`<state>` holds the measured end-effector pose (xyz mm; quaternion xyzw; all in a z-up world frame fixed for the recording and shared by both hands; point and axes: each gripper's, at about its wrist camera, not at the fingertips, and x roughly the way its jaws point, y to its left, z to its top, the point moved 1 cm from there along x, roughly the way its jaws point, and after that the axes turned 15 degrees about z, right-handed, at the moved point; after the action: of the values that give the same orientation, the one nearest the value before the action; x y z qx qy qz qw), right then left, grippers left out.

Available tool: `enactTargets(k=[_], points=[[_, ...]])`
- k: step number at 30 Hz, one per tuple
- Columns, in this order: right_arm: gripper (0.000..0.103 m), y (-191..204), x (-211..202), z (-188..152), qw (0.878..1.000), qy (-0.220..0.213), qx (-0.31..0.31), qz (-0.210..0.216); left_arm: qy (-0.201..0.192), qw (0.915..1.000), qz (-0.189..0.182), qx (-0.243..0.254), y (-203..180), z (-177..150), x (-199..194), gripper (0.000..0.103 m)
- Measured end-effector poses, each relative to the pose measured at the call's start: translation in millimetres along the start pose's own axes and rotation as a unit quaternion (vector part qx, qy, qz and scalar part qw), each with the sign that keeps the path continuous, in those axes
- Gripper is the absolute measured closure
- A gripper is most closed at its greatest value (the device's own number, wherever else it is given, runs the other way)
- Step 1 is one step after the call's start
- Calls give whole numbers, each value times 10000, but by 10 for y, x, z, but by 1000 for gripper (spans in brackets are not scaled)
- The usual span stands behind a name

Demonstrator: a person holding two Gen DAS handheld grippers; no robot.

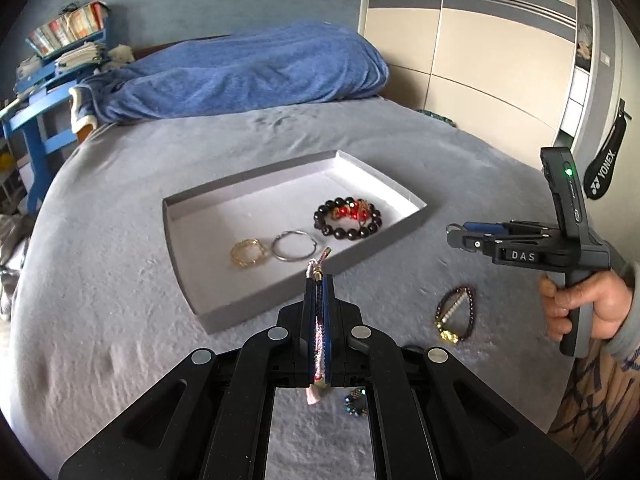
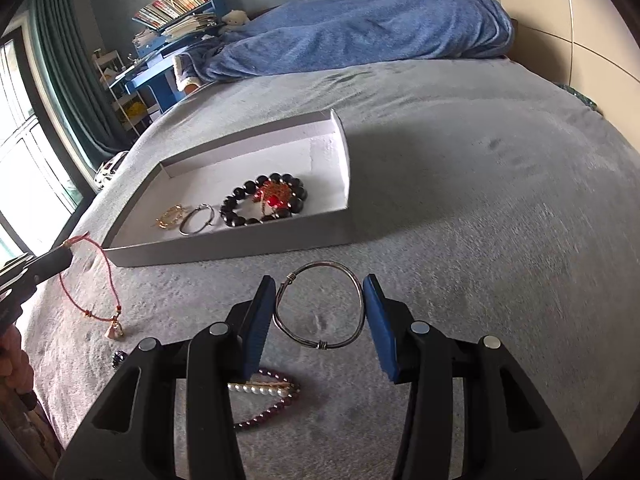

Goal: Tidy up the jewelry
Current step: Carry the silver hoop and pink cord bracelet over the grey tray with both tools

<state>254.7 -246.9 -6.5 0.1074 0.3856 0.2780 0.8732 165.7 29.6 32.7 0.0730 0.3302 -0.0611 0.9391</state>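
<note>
A grey tray (image 1: 240,312) (image 2: 224,250) lies on the bed and holds a gold ring bracelet (image 1: 247,253) (image 2: 171,216), a silver hoop (image 1: 294,245) (image 2: 197,219) and a black bead bracelet (image 1: 347,218) (image 2: 264,200) with a red charm piece. My left gripper (image 1: 319,280) (image 2: 60,258) is shut on a red cord bracelet (image 2: 96,280) that hangs from it above the bed, just before the tray's near wall. My right gripper (image 2: 319,292) (image 1: 454,234) grips a silver wire bangle (image 2: 320,306) between its blue pads. A purple bead and pearl bracelet (image 1: 456,314) (image 2: 264,396) lies on the bed.
A small dark beaded piece (image 1: 356,400) (image 2: 118,358) lies on the grey bedcover (image 1: 120,320) near me. A blue blanket (image 1: 248,72) is heaped at the bed's far end. A blue shelf with books (image 1: 52,52) stands left; a wardrobe (image 1: 480,40) stands right.
</note>
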Motion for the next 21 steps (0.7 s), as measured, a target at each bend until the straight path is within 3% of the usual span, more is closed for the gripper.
enactTargets(k=[12,21], points=[[58,213,16,202,9994,-106,-236,211,-144,9996,159,-164,76,211,18,99],[58,297,50,454,9989,-174,-337,288,-460,9986,141,-213,115,527,-1,99]])
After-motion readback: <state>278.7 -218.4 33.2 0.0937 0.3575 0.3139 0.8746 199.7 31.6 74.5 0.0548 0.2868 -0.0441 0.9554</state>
